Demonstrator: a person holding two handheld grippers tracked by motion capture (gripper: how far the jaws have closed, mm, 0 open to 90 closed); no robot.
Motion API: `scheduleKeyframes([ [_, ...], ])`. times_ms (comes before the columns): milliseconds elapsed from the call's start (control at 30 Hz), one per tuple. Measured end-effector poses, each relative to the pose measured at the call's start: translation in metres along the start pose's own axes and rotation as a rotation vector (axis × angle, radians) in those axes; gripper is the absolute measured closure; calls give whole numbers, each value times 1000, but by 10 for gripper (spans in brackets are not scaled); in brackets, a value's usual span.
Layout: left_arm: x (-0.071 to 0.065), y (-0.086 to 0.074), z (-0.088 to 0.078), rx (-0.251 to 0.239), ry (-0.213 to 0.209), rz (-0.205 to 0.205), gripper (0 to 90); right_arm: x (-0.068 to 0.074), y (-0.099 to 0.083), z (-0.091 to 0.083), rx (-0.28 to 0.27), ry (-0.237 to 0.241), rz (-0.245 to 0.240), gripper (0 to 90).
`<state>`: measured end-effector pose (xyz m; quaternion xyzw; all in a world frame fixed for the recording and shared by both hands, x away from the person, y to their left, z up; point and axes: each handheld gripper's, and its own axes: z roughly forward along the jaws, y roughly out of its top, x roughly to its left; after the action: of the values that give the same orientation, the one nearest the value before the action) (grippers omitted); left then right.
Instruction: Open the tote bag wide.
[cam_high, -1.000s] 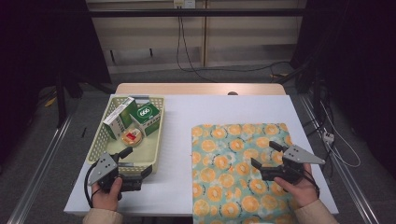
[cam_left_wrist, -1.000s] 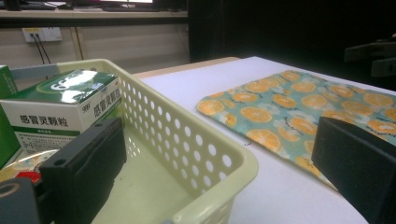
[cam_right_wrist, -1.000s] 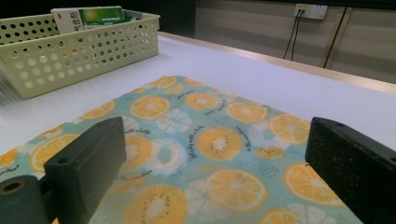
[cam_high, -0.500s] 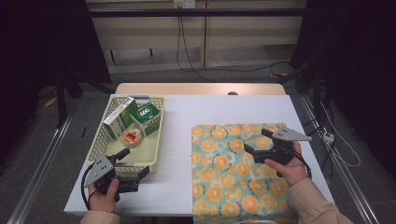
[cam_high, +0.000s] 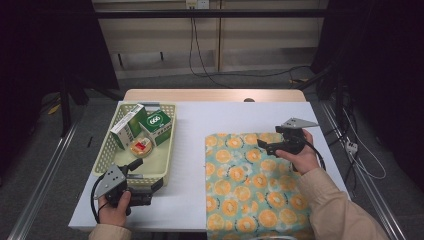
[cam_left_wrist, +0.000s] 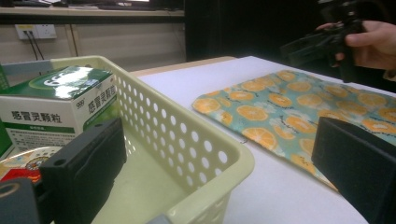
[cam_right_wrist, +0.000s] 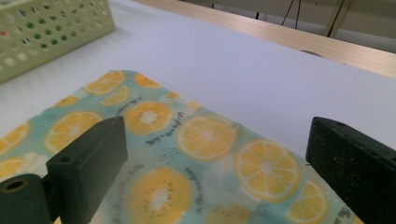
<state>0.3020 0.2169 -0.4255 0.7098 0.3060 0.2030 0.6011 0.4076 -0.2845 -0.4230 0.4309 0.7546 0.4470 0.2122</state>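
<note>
A: Where is the right gripper (cam_high: 272, 145) just now?

B: Over the far right part of the orange-print cloth (cam_high: 250, 185), which lies flat on the right half of the white table (cam_high: 190, 150), its near edge hanging over the table's front. In the right gripper view the jaws stand wide apart, nothing between them, and the cloth's far corner (cam_right_wrist: 187, 140) lies spread under and ahead of them. Whether the jaw tips touch the fabric I cannot tell.

A: And the left gripper (cam_high: 145, 187)?

B: It sits at the near left of the table, at the near end of the pale yellow basket (cam_high: 167, 150). Its jaws are spread too. In the left gripper view the basket's near corner (cam_left_wrist: 224, 158) stands between the two jaws, one jaw inside the wall and the other outside over the table. It grips nothing.

A: What is in the basket?

B: Two green-and-white boxes (cam_high: 155, 126) at the far end, and a small round tin (cam_high: 141, 146) just in front of them.

A: How far is the cloth from the basket?

B: Apart, with a strip of bare table between.
</note>
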Motion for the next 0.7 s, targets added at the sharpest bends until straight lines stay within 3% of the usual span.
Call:
scheduleKeyframes([
  [200, 1, 0, 1, -2, 0, 5, 29, -9, 1, 28, 51, 33, 10, 96],
  [400, 1, 1, 0, -2, -2, 1, 29, -2, 7, 59, 99, 88, -39, 148],
  [533, 1, 2, -1, -7, -3, 1, 30, -1, 6, 69, 119, 87, -53, 150],
  [633, 3, 1, -2, -11, 0, 0, 28, -5, 3, 76, 137, 83, -24, 172],
  [700, 2, 0, -2, -7, -4, -3, 28, -6, 3, 77, 146, 71, -35, 172],
])
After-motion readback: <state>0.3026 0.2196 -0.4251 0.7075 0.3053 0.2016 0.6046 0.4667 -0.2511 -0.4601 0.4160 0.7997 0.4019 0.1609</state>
